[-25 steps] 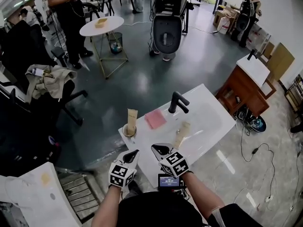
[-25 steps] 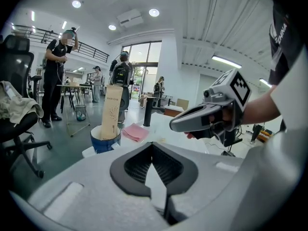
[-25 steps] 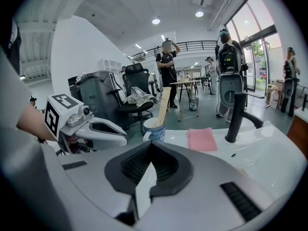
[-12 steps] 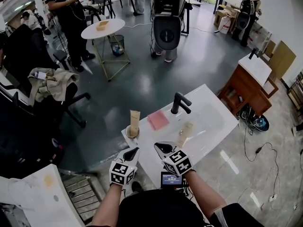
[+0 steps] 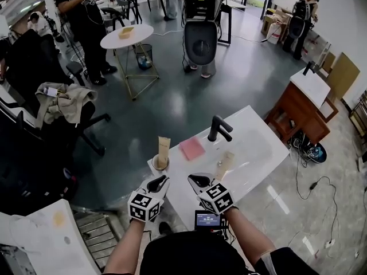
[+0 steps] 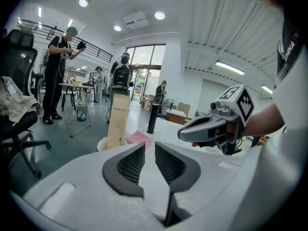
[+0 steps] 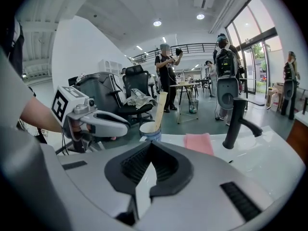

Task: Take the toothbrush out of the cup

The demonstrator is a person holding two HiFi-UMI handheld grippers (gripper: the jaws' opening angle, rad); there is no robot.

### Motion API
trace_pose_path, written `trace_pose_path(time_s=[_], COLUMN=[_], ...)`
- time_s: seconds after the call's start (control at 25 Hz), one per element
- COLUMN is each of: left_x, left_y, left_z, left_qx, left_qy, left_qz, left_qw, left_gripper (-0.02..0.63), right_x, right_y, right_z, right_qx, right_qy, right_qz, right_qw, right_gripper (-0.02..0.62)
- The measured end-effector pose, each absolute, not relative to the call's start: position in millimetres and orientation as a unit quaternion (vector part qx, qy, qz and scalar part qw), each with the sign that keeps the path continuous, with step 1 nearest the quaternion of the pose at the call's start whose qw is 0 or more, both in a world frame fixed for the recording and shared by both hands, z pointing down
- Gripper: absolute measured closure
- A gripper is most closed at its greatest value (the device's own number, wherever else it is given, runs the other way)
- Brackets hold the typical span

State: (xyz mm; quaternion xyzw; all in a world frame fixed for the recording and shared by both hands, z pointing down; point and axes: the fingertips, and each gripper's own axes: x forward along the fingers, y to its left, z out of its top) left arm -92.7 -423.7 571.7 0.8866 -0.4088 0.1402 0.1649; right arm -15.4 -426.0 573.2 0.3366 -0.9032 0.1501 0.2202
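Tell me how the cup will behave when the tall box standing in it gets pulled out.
The cup looks small and likely light, so it may lift or tip. The toothbrush box stands far above its rim, probably adding leverage. The cup sits near the corner of the counter, so a slide seems risky.

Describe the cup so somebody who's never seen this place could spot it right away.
On the white sink counter, look left of the black faucet. The cup sits near the pink cloth, the only thing with a tall beige pack standing in it.
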Motion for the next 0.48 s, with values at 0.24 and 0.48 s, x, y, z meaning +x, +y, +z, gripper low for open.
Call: trace_pose_path(time_s=[0.24,0.48], left_x=[-104.5,-109.8], left_y=[-465.2,-507.2], left_z=[553.3,552.8], left_qx=[0.881,0.859], left_qy=[-0.419,-0.46], left_qz=[0.163,0.182], left_qw=[0.146,0.133], left_gripper=[0.418,0.342], right_x=[-14.6,-14.5], right_y=[-431.7,-438.2], right_z=[573.3,573.4], right_qx=[0.327,0.32], right_qy=[-0.906,-0.908], right_qz=[0.145,0.142], right_qw=[0.227,0.232], right_gripper=[0.588,0.588])
